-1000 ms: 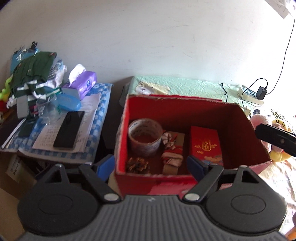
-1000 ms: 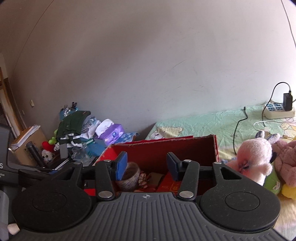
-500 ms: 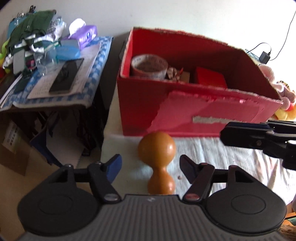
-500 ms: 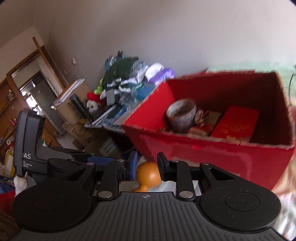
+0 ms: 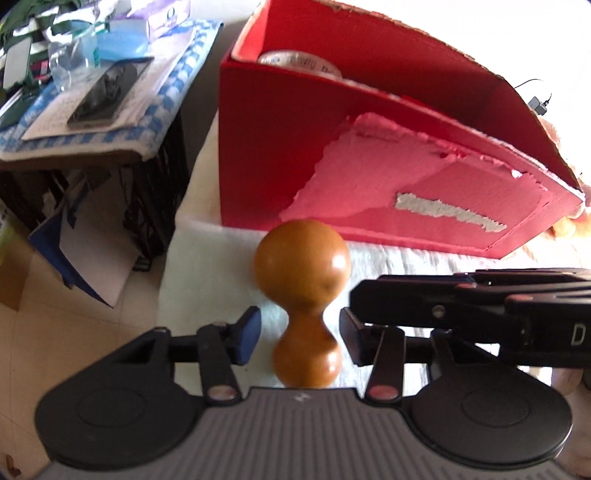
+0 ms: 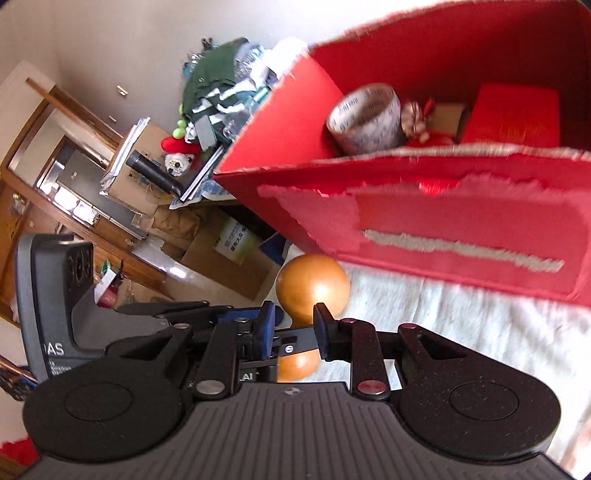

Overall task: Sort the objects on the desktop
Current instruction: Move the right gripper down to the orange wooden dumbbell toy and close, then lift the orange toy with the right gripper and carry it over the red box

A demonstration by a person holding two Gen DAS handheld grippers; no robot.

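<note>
The left gripper [image 5: 299, 334] is closing, pads not yet touching the waist of the wooden gourd-shaped piece [image 5: 303, 295]. It lies by the white cloth's [image 5: 406, 258] left edge, long axis toward the red box [image 5: 266, 147] (bigger bulb nearest it). The right gripper [image 6: 294, 330], narrowly parted, holds nothing.

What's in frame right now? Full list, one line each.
wooden peanut-shaped piece: 1, orange-brown, on white cloth in front of the box, between the left fingers
box: 1, red, torn front face, on the white cloth
tape roll: 1, clear with print, inside box, left end
red packet: 1, red, inside box, right side
phone: 1, black, on papers on the side table
tissue pack: 1, purple, back of side table
left gripper: 1, black, blue pads, closing around the piece's waist, gaps visible
right gripper: 1, black, narrow opening, near the same piece; contact unclear
</note>
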